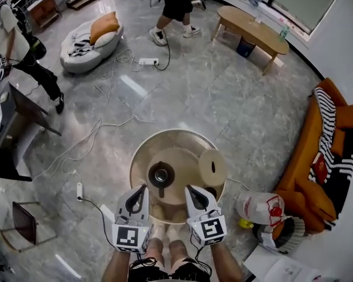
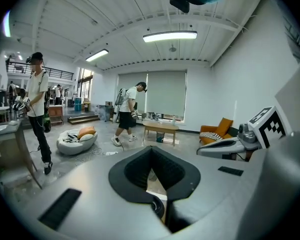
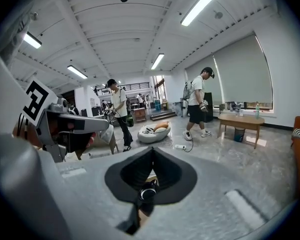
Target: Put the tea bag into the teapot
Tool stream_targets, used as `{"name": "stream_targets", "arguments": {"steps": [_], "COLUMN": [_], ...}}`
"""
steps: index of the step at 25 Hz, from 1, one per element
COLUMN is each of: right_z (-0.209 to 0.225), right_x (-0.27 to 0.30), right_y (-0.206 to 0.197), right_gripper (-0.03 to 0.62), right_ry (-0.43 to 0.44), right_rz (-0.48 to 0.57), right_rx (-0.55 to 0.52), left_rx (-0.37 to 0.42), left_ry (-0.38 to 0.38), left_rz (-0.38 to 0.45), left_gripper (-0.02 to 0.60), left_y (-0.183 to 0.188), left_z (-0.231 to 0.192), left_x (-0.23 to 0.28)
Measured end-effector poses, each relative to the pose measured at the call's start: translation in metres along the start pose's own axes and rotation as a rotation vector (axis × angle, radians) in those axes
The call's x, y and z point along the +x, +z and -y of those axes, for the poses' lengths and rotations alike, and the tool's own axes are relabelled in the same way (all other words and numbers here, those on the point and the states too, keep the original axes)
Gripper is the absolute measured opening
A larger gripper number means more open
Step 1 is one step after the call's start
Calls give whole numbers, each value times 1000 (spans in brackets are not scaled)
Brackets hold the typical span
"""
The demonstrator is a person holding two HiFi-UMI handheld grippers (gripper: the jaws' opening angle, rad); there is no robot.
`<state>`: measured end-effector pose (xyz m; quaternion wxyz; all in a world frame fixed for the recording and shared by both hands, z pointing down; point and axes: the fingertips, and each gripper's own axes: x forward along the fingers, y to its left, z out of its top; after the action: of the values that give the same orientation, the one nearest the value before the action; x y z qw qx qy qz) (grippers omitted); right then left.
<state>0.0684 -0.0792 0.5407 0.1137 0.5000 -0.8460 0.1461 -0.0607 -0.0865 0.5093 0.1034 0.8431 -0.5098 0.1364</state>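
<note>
No legible words, brand names or numerals are found in any view. The only signs are the black-and-white square code markers on the left cube (image 1: 129, 238) and the right cube (image 1: 212, 229); these are block patterns without letters or digits, and each one also shows partly in the opposite gripper view. Red print on the plastic bag (image 1: 265, 207) and lines of print on the papers (image 1: 282, 269) are too small to read.
</note>
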Motion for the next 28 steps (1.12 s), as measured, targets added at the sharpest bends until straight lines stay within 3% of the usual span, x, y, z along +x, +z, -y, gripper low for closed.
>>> {"name": "stream_targets", "arguments": {"steps": [11,20,23,28], "right_z": [17,34,39,42], "right_x": [57,96,105,116], "right_y": [-67,-125,-139,-168], "right_gripper": [-2,-2,-2,-2], "right_ry": [-9,-9,-8,0], "right_rz": [-67,-143,-152,-164], "right_rx": [42,51,67,86], "left_rx": [-33,-141,-105,-143], "left_ry": [-63,-84,-108,-104], "left_rz": [-78,-164,-173,-208], "left_gripper": [14,14,14,14], "left_y": [-75,-133,-155,-183], "left_z": [-16,-14,-15,-17], "left_x": [61,103,113,129]}}
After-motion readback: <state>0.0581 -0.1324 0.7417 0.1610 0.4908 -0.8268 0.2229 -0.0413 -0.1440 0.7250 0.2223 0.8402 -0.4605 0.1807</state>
